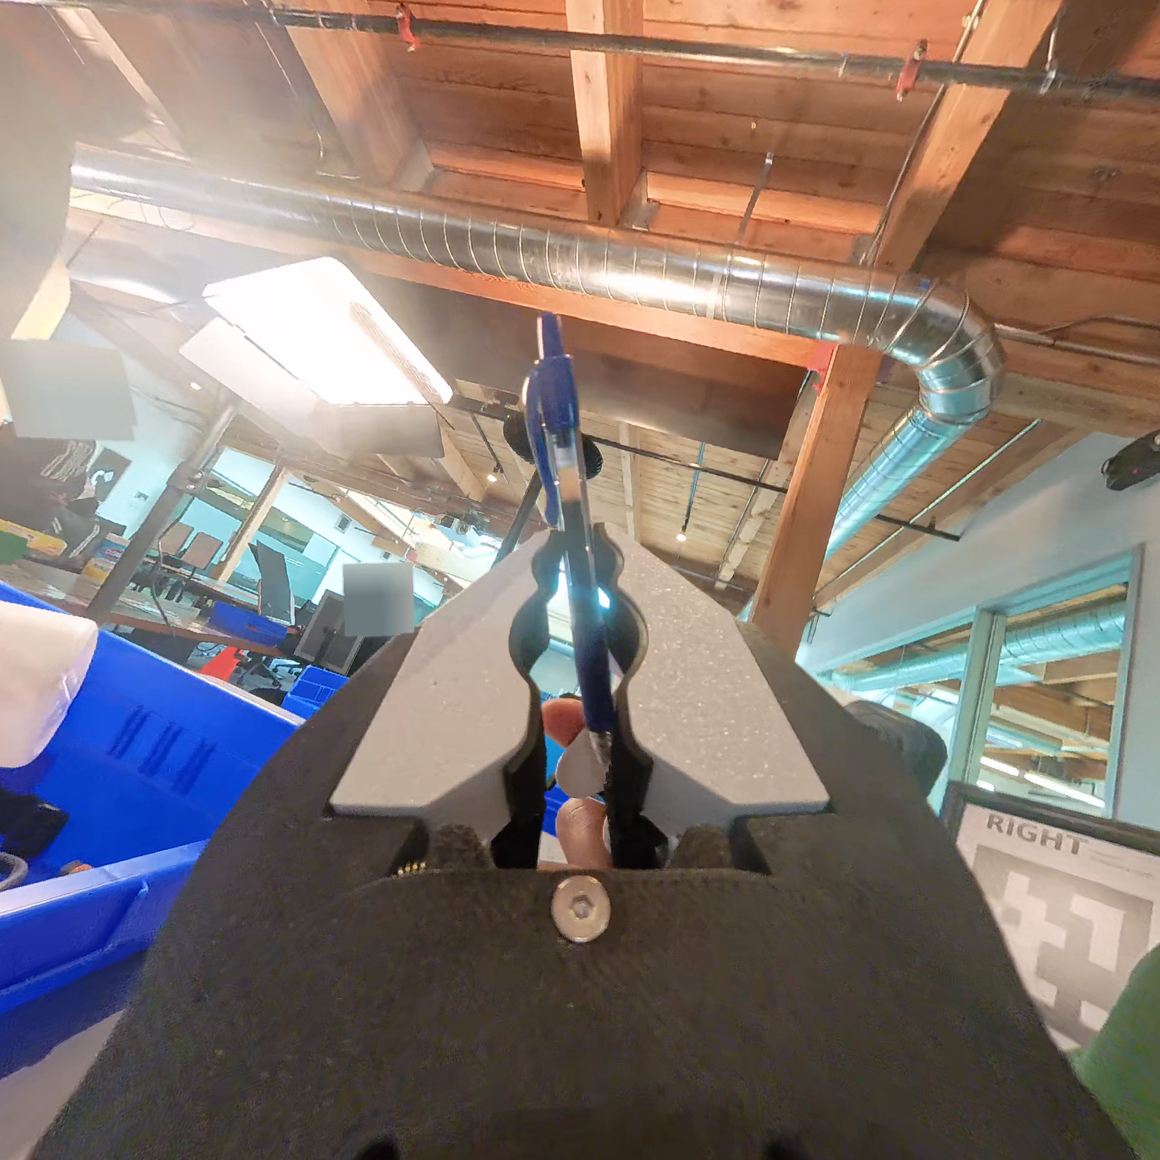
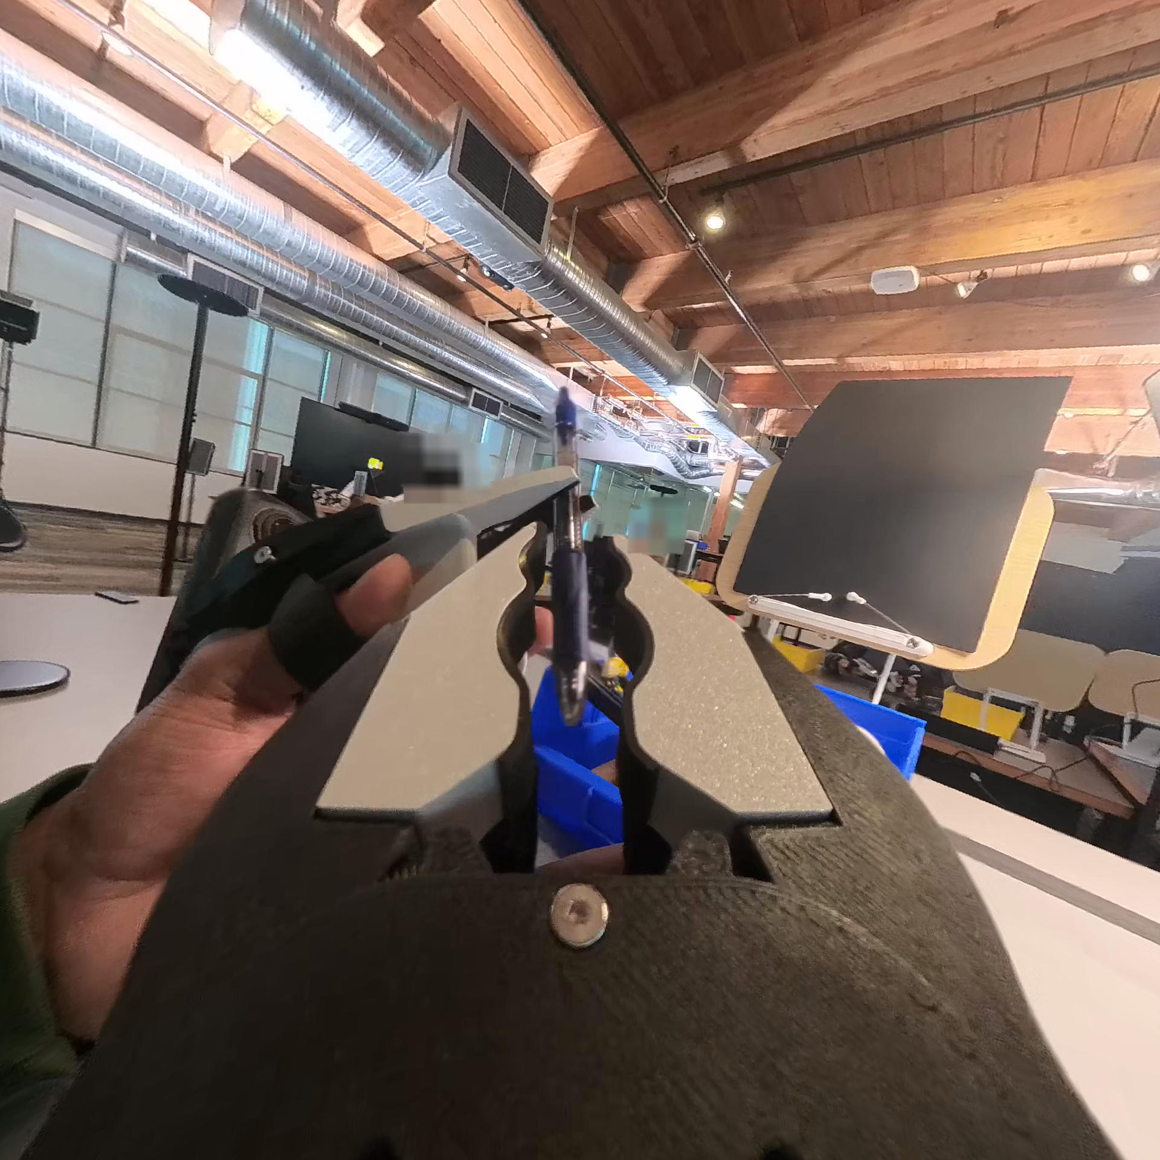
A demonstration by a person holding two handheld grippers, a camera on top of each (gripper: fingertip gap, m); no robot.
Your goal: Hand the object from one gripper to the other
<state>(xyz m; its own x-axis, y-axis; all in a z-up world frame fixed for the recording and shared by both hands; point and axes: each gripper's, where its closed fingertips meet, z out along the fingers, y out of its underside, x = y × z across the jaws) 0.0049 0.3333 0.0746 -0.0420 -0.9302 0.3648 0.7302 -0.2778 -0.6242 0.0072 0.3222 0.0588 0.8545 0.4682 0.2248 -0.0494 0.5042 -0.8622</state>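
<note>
Left gripper (image 1: pixel 574 546) jaws pinching blue pen (image 1: pixel 560 452) upright at their tips, right gripper (image 2: pixel 574 552) jaws standing slightly spread around pen's grip, contact unclear.

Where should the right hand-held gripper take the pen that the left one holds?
Take the pen at its blue grip sleeve near the writing tip, coming from the tip end. The left hand-held gripper pinches the barrel above it, and the right hand-held gripper straddles that sleeve, open.
</note>
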